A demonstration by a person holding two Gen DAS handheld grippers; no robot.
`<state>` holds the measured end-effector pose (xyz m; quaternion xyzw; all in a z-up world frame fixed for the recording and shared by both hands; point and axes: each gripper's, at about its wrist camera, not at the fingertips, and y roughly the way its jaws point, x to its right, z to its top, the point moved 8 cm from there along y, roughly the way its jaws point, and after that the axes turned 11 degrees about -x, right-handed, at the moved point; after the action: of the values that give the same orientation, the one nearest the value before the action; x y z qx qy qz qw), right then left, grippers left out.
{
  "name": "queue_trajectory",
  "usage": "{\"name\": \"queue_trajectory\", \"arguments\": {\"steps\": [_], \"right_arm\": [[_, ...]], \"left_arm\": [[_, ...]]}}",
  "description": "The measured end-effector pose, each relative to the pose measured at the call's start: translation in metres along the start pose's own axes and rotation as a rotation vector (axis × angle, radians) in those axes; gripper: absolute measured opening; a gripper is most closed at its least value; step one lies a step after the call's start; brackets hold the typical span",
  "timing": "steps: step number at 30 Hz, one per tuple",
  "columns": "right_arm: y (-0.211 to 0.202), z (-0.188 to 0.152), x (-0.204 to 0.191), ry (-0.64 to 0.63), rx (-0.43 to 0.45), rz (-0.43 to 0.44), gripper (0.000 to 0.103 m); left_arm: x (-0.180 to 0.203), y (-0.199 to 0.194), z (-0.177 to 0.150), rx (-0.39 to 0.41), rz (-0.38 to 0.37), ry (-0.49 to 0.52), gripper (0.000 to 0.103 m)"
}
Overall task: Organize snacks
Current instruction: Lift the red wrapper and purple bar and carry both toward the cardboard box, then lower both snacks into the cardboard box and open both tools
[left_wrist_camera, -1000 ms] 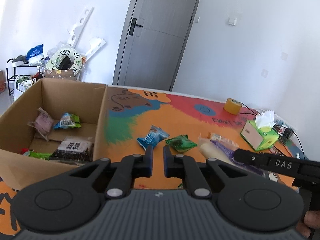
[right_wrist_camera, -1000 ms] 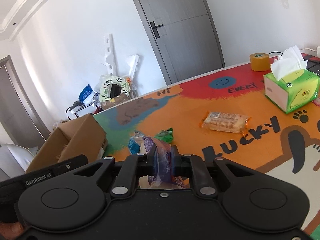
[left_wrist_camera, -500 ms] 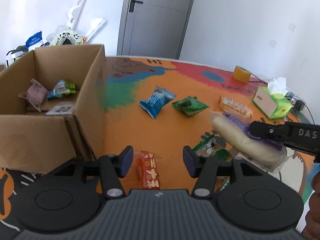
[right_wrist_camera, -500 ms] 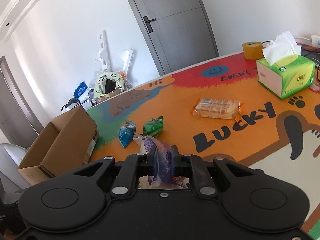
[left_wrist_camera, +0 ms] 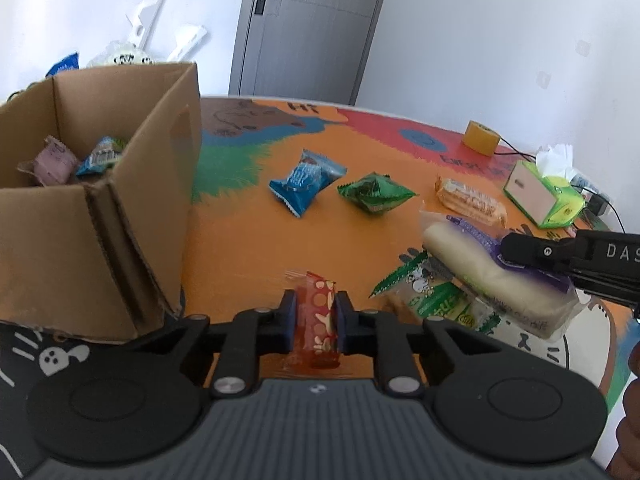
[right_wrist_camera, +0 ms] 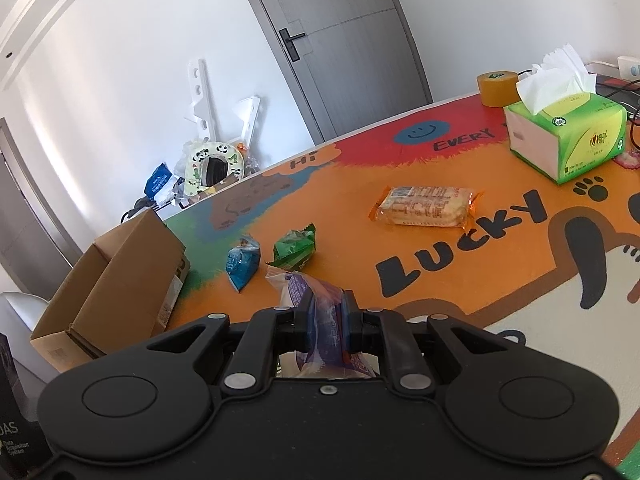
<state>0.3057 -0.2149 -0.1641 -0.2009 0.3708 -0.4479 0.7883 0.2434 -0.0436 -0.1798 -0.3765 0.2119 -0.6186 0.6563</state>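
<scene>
My left gripper (left_wrist_camera: 316, 306) is low over the orange mat, its jaws closing on a red snack packet (left_wrist_camera: 318, 286), with the blue pads pressed against both its sides. My right gripper (right_wrist_camera: 326, 308) is shut on a clear-and-purple bread pack (right_wrist_camera: 304, 284). In the left wrist view that bread pack (left_wrist_camera: 472, 256) hangs to the right above a green-and-white packet (left_wrist_camera: 432, 304). An open cardboard box (left_wrist_camera: 120, 220) stands at the left and holds a pink packet (left_wrist_camera: 54, 162) and a blue-green one (left_wrist_camera: 102, 156).
Loose on the mat lie a blue packet (left_wrist_camera: 306, 180), a green packet (left_wrist_camera: 374, 194) and an orange cracker pack (left_wrist_camera: 470, 200). A green tissue box (right_wrist_camera: 568, 140), a tape roll (right_wrist_camera: 498, 88) and cables sit at the far right. A door and clutter stand behind the table.
My left gripper came down from beside the box to the mat, opened wide over the red packet, then closed on it. The right gripper kept its hold on the bread pack.
</scene>
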Motion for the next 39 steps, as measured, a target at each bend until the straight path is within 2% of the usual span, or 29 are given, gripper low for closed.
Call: {"name": "queue_trajectory", "arguments": {"steps": [8, 19, 39], "right_arm": [[-0.011, 0.006, -0.009, -0.016, 0.029, 0.009, 0.014], [-0.022, 0.019, -0.040, -0.063, 0.066, 0.044, 0.014], [-0.003, 0.035, -0.128, -0.188, 0.062, 0.127, 0.014]], "left_arm": [[0.003, -0.024, 0.015, 0.063, -0.033, -0.006, 0.018], [-0.006, -0.062, 0.040, 0.157, -0.047, -0.025, 0.018], [-0.085, -0.102, 0.062, 0.243, 0.001, -0.134, 0.018]]}}
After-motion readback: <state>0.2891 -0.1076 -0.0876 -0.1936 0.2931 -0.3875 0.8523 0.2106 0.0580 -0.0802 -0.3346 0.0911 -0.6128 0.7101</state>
